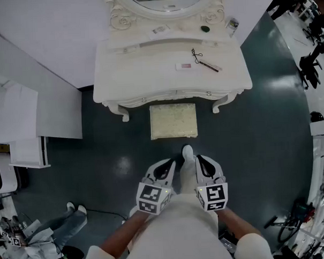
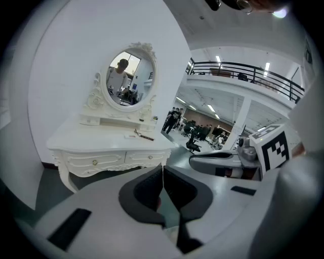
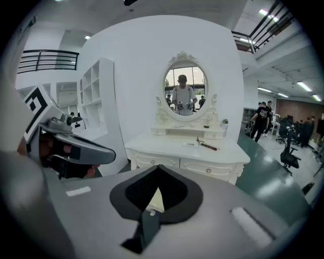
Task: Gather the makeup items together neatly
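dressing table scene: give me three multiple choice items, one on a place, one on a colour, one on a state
1. Where is the stool?
A) on the floor just in front of the dressing table
B) on the tabletop
C) on a sofa

2. What colour is the dressing table?
A) black
B) white
C) red

3. How do the jaws of the left gripper and the right gripper stand?
A) both wide apart
B) left closed on a brush
C) both together, nothing between

Key:
1 A: the head view shows it on the dark floor before the table's front.
2 B: top, drawers and legs are all white.
3 C: each gripper view shows its jaws meeting, nothing held.
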`<state>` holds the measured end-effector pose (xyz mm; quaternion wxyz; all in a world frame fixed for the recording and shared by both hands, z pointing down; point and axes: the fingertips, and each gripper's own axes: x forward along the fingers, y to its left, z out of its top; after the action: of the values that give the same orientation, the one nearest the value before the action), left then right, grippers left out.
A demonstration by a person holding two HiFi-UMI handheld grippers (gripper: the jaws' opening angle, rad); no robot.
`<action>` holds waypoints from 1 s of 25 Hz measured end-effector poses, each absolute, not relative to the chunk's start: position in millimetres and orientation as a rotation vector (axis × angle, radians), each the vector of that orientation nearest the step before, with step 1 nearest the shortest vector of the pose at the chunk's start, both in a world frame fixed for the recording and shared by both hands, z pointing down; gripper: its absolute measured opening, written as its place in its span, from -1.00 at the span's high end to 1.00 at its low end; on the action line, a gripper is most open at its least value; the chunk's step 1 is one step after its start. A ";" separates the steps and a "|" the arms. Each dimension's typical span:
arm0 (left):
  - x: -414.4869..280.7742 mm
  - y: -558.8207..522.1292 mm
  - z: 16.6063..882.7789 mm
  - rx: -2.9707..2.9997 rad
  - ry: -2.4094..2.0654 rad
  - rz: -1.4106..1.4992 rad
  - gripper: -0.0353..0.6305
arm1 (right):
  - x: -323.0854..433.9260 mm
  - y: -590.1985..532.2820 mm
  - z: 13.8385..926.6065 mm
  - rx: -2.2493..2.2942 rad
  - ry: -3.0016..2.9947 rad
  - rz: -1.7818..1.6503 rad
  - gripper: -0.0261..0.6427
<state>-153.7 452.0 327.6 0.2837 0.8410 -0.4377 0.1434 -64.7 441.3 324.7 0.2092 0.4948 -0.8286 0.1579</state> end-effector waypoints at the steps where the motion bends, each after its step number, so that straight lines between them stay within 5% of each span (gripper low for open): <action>1: -157.9 468.8 319.6 2.247 -1.174 0.379 0.85 | -72.4 459.8 317.4 1.377 -2.311 0.424 0.92; 11: -141.3 591.3 308.0 2.269 -1.166 0.377 0.85 | -78.3 567.1 306.0 1.349 -2.329 0.419 0.92; 25: -63.0 630.8 290.0 2.364 -1.141 0.471 0.85 | 38.7 640.3 304.6 1.605 -2.291 0.610 0.91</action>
<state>-63.0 630.8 290.0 0.2353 0.8615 -0.4159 0.1716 38.7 640.3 304.6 0.1390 0.5552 -0.7924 0.2110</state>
